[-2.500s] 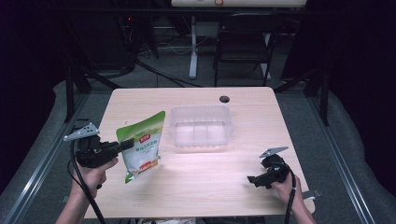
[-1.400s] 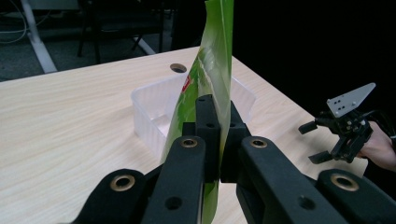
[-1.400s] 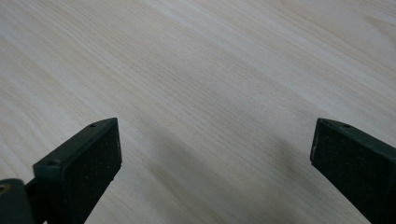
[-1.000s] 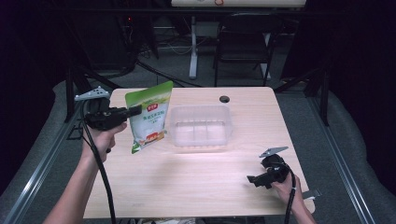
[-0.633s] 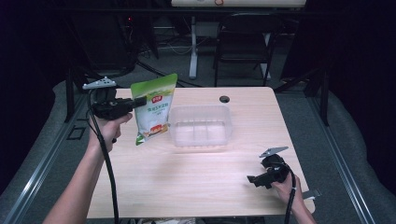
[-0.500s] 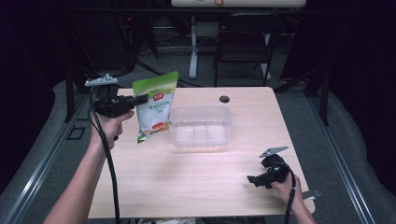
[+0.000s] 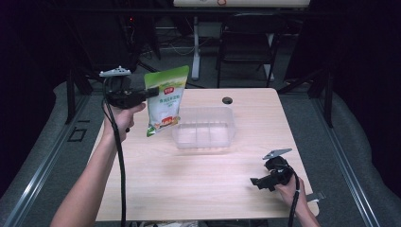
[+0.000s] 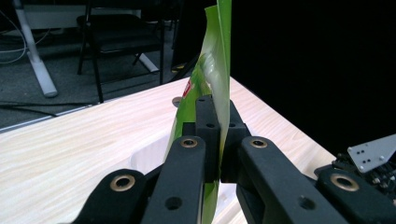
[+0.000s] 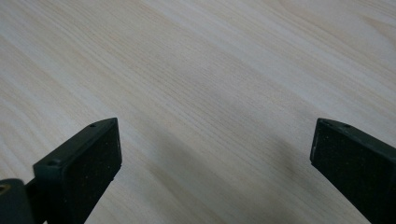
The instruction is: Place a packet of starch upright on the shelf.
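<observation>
In the high view the left tongs (image 7: 150,93) pinch the left edge of a green and white pouch (image 7: 165,99), which hangs in the air over the tabletop (image 7: 189,184) near its far left corner, long axis roughly upright, sealed top edge up and its printed face toward the camera; the print has a red patch near the top and another low down, but the writing is too small to read. Just right of the pouch's lower end a clear plastic container (image 7: 204,127) sits on the far half of the tabletop, with a small dark round spot (image 7: 227,100) by the far edge. The right tongs (image 7: 255,181) lie low near the near right corner, with bare wood across the near half. In the left gripper view the jaws are pressed together on the pouch (image 8: 212,79), seen edge-on and rising upright. In the right gripper view the jaws stand spread wide over bare wood (image 9: 210,93)
</observation>
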A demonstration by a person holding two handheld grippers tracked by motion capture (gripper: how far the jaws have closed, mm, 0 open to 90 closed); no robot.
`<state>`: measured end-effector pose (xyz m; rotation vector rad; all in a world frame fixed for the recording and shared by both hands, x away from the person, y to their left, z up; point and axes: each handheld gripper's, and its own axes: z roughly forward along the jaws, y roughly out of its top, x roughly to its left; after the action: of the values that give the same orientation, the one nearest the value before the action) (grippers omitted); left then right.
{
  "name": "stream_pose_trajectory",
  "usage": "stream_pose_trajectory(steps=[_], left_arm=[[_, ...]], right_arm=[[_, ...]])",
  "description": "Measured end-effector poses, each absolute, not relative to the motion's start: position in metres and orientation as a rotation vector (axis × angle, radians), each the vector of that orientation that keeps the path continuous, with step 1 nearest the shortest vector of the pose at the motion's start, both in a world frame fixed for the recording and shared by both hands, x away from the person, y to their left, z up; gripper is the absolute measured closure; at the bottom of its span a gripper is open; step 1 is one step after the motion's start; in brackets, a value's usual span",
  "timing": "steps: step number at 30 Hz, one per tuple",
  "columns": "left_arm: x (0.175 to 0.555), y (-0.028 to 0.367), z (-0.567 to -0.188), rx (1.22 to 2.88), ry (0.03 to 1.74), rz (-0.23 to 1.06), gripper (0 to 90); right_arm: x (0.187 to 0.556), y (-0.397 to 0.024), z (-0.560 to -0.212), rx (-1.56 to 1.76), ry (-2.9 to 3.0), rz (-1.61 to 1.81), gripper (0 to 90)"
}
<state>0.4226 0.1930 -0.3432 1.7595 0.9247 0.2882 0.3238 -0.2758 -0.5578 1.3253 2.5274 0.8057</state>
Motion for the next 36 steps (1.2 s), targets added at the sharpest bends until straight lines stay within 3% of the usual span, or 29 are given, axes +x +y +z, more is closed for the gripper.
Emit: stream_pose_trajectory(steps=[15, 36], left_arm=[[0.443, 0.166, -0.349, 1.748, 0.928, 0.284, 90.0], [0.472, 0.142, -0.386, 1.704, 1.000, 0.244, 90.0]], right_arm=[[0.324, -0.277, -0.556, 1.315, 2.531, 0.774, 1.5], [0.323, -0.276, -0.557, 1.321, 2.526, 0.812, 1.5]])
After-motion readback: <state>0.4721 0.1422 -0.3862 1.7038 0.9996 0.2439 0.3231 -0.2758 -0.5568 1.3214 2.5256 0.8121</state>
